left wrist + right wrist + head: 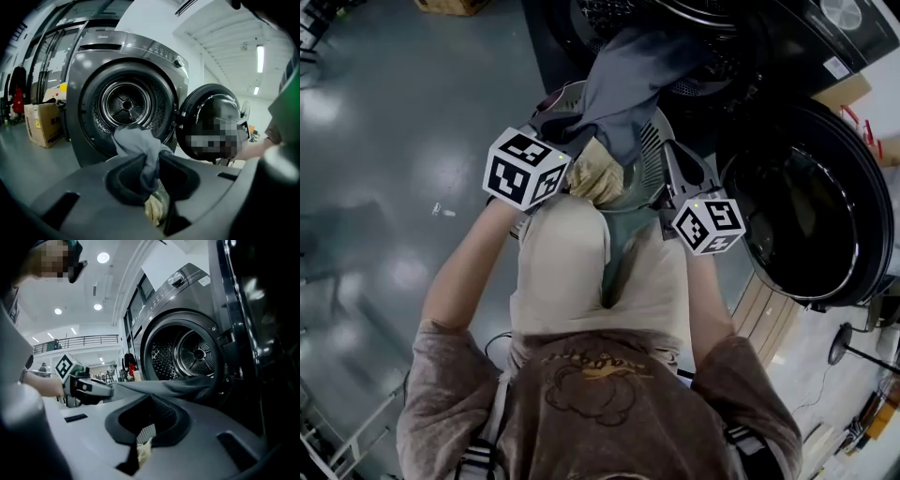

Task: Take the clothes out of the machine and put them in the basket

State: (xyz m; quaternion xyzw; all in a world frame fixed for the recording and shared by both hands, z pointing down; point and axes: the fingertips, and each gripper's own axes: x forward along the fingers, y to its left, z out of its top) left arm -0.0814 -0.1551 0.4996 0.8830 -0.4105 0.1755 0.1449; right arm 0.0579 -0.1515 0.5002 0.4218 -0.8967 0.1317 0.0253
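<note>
A grey-blue garment (623,70) stretches from the open drum (126,103) of the dark front-loading machine down to my left gripper (564,139), which is shut on its near end (145,159). The garment hangs taut above a grey slotted basket (654,131) that holds a yellowish cloth (595,173) and a teal piece. My right gripper (672,155) is beside the basket's right rim with its jaws close together and nothing between them. In the right gripper view, the left gripper (86,386) pulls the garment (159,387) out of the drum (187,355).
The machine's round door (797,206) stands swung open at the right, close to my right gripper. A cardboard box (42,124) sits on the floor left of the machine. Grey floor (384,141) spreads out to the left.
</note>
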